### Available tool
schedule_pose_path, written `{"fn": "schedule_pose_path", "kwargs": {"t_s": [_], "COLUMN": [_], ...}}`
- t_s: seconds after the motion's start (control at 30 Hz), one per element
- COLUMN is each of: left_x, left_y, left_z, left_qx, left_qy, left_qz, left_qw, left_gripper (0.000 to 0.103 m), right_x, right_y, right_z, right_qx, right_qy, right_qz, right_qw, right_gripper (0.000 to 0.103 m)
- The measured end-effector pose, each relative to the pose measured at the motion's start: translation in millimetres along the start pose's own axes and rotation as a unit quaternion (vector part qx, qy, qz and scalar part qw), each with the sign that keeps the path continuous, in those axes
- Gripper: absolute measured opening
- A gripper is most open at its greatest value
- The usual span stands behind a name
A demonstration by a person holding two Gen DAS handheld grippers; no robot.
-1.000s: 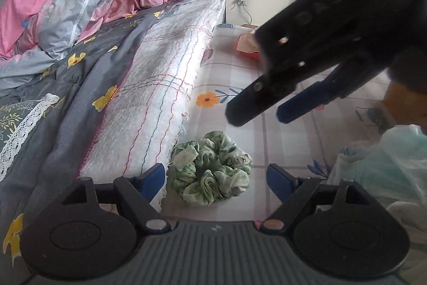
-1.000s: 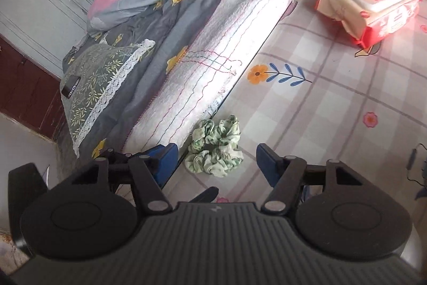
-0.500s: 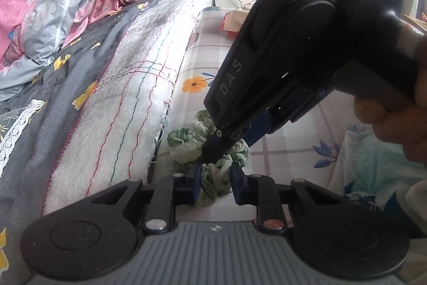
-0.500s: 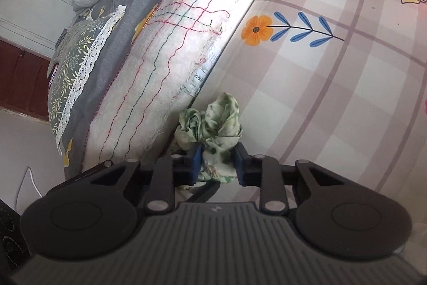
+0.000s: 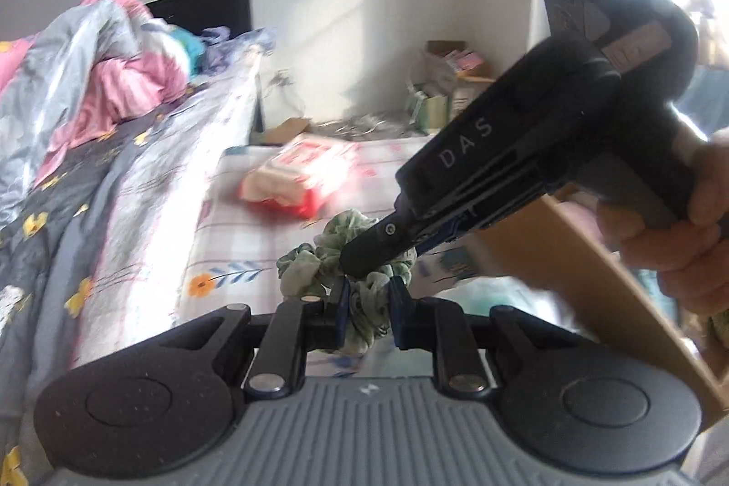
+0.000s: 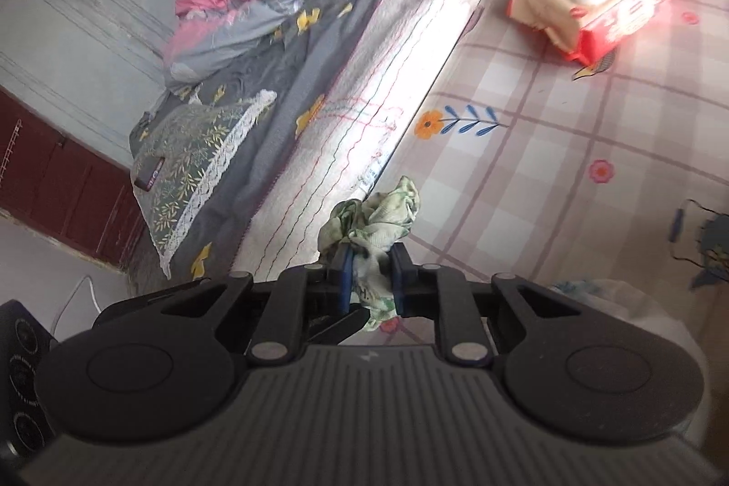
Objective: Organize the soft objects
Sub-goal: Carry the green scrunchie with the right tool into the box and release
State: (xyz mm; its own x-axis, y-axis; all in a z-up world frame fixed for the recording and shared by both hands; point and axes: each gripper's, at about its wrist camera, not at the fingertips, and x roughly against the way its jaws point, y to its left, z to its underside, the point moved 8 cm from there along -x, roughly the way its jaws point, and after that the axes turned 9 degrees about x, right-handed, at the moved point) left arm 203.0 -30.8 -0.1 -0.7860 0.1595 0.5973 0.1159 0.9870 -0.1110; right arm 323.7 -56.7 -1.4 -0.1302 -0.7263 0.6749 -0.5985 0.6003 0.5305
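A green and white patterned scrunchie point(image 5: 300, 267) hangs in the air above the checkered floor mat point(image 5: 255, 249), held from two sides. My left gripper point(image 5: 368, 313) is shut on its lower part. My right gripper point(image 5: 364, 253) comes in from the right, held by a person's hand point(image 5: 692, 231), and pinches the scrunchie's top. In the right wrist view the scrunchie point(image 6: 387, 208) bunches out between the blue pads point(image 6: 345, 281) of my right gripper point(image 6: 370, 281), whose jaws are still closing on the fabric. A dark fingertip of the left gripper point(image 6: 339, 326) shows just below.
A bed point(image 5: 91, 167) with a grey flowered sheet and pink-grey quilt runs along the left. A red and white wipes pack point(image 6: 597, 7) lies on the mat point(image 6: 546, 167). A cardboard box edge point(image 5: 592, 267) and a plastic bag point(image 6: 638, 304) are at the right.
Both grippers went from open around the scrunchie on the mat to closed on it. The scrunchie has been lifted off the mat, and both views have tilted upward.
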Motion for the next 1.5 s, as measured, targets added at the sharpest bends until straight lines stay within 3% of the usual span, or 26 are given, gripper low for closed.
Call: {"fn": "schedule_pose_path", "kwargs": {"t_s": [0.13,0.27,0.43,0.5,0.63,0.9,1.17,1.33,1.5], "left_x": [2,0,-12,-21,-31,-37,-26,-21,-11], "left_y": [-77,-160,-234,-252,-258,-214,-178,-168,-157], "left_z": [-1,11,46,61,80,56,37,35,34], "left_qx": [-0.026,-0.062,-0.105,-0.107,-0.088,-0.055,-0.019,-0.009,-0.009], "left_qy": [0.011,0.041,0.087,0.116,0.153,0.133,0.109,0.099,0.077], "left_qz": [0.103,0.191,0.246,0.258,0.262,0.207,0.179,0.174,0.166], "left_qw": [0.9943,0.9787,0.9597,0.9531,0.9488,0.9677,0.9775,0.9798,0.9831], "left_gripper": [0.019,0.02,0.022,0.031,0.04,0.053,0.059,0.063,0.074], "right_x": [95,175,234,244,243,213,199,202,225], "right_y": [-31,-66,-107,-122,-148,-171,-170,-167,-157], "right_z": [44,107,185,211,249,272,279,271,257], "right_qx": [-0.036,-0.084,-0.147,-0.166,-0.192,-0.181,-0.162,-0.154,-0.148], "right_qy": [-0.055,-0.091,-0.105,-0.095,-0.059,0.026,0.116,0.112,0.048], "right_qz": [0.047,0.103,0.149,0.162,0.18,0.186,0.19,0.21,0.217], "right_qw": [0.997,0.987,0.972,0.968,0.963,0.965,0.961,0.959,0.964], "right_gripper": [0.016,0.016,0.016,0.016,0.016,0.016,0.019,0.034,0.043]}}
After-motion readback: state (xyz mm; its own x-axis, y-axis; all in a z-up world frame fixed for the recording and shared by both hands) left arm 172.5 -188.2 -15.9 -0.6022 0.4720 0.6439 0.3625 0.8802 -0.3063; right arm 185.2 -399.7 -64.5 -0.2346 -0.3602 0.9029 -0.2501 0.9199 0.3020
